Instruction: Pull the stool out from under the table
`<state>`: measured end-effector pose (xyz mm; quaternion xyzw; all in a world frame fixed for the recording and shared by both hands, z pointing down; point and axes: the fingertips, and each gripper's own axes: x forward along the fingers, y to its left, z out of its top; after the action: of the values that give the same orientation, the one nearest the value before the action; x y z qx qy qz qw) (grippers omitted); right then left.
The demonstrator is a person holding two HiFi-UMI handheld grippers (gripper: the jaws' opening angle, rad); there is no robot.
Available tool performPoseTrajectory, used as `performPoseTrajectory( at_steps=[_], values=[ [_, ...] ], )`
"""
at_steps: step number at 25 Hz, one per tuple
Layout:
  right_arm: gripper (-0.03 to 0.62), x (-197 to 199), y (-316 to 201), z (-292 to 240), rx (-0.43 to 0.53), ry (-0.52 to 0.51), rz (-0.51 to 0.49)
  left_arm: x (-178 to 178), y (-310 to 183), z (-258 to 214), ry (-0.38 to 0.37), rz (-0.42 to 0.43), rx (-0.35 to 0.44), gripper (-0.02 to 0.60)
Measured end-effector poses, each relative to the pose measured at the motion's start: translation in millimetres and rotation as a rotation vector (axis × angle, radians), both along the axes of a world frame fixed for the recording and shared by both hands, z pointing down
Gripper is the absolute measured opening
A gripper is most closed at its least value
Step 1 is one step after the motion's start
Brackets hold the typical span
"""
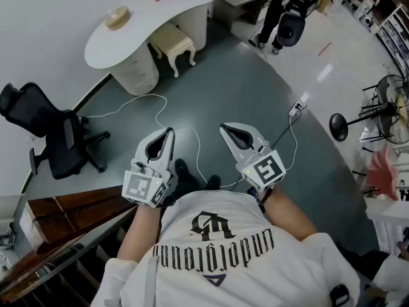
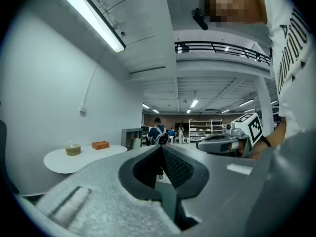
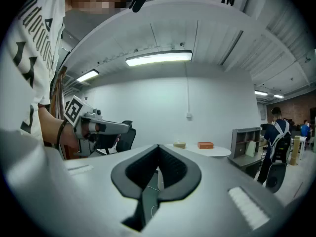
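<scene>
Left hand-held gripper (image 1: pixel 169 132) and right hand-held gripper (image 1: pixel 223 128) are both closed and empty, side by side. Stool (image 1: pixel 172 41) stands well ahead of them, tucked partly under the desk (image 1: pixel 147 18).

Bright ceiling strip lights (image 3: pixel 159 58), fisheye edges, floor glare
</scene>
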<state>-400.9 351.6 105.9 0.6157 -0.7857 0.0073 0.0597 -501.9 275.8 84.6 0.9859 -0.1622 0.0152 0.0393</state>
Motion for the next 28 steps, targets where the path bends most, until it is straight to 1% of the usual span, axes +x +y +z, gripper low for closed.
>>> performPoseTrajectory(
  at_steps=[8, 16, 20, 24, 28],
  values=[
    [0.002, 6, 0, 1, 0.010, 0.002, 0.018, 4, -1, 3, -0.007, 0.009, 0.001, 0.008],
    [0.003, 12, -15, 3, 0.013, -0.011, 0.033, 10, -22, 8, -0.008, 0.024, -0.020, 0.008],
    [0.003, 11, -43, 6, 0.012, -0.019, 0.042, 9, -49, 14, -0.004, 0.037, -0.027, 0.008],
    [0.003, 6, -82, 7, 0.002, -0.013, 0.053, 9, -91, 16, 0.000, 0.049, -0.034, 0.008],
    [0.003, 9, -122, 2, 0.002, -0.005, 0.084, 19, -132, 11, 0.024, 0.093, -0.030, 0.008]
  ],
)
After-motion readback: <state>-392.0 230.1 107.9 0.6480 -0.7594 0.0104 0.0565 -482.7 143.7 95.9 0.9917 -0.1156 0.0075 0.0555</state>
